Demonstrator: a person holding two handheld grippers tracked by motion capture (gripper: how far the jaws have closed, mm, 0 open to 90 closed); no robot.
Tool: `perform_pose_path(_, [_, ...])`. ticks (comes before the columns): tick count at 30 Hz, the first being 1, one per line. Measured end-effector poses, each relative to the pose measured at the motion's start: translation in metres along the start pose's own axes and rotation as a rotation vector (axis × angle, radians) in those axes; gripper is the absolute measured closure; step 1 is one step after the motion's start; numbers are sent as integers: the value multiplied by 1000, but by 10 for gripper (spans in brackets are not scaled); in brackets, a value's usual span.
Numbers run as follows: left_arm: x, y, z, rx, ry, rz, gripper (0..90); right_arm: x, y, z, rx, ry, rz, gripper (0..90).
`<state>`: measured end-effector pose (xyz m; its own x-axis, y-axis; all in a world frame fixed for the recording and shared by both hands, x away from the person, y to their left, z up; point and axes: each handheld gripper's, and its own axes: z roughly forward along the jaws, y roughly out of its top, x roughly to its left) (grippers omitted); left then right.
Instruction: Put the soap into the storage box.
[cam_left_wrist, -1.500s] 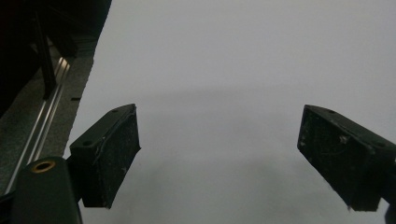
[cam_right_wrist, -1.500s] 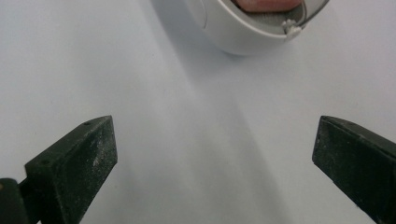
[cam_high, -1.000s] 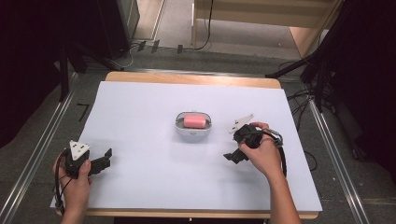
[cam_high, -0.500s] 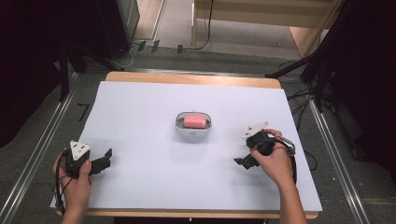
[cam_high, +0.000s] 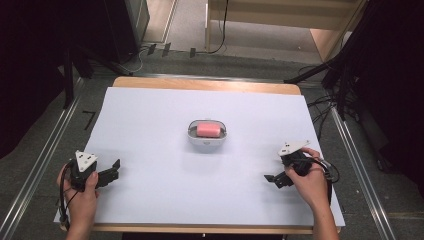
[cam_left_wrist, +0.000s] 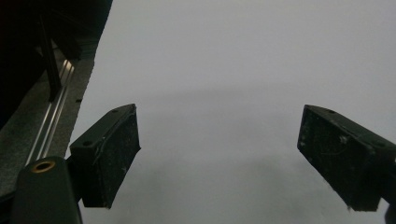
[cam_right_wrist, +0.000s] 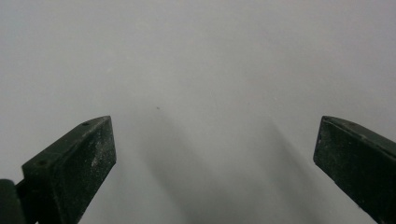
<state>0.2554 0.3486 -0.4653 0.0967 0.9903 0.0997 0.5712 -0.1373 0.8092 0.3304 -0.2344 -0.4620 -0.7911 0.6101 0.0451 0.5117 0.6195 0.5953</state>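
A pink soap bar (cam_high: 209, 129) lies in a small white dish (cam_high: 207, 142) at the middle of the white table sheet (cam_high: 160, 110). My left gripper (cam_high: 114, 171) rests at the near left of the sheet, open, jaws wide apart over bare white surface (cam_left_wrist: 219, 154). My right gripper (cam_high: 274, 180) sits at the near right, well away from the dish, also open with nothing between its jaws (cam_right_wrist: 215, 163). A hand holds each gripper.
The wooden table edge (cam_high: 205, 84) shows past the sheet's far side. Metal rails (cam_high: 45, 160) run along the left and right sides of the table. Cables (cam_high: 325, 102) lie on the floor at the far right.
My right gripper has drawn back from beside the dish toward the near right of the sheet. The left gripper has stayed in place.
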Motion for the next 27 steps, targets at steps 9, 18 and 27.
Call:
perform_pose_path(9, [-1, 0, 0, -5, 4, 2, 137, -7, -24, -11, -42, -16, 38, 0])
perform_pose_path(18, [-1, 0, 0, -5, 4, 3, 137, -14, -44, -22, -85, -25, 85, 0])
perform_pose_path(27, [0, 0, 0, -4, 0, -2, 137, -22, -74, -38, -128, -40, 141, 0])
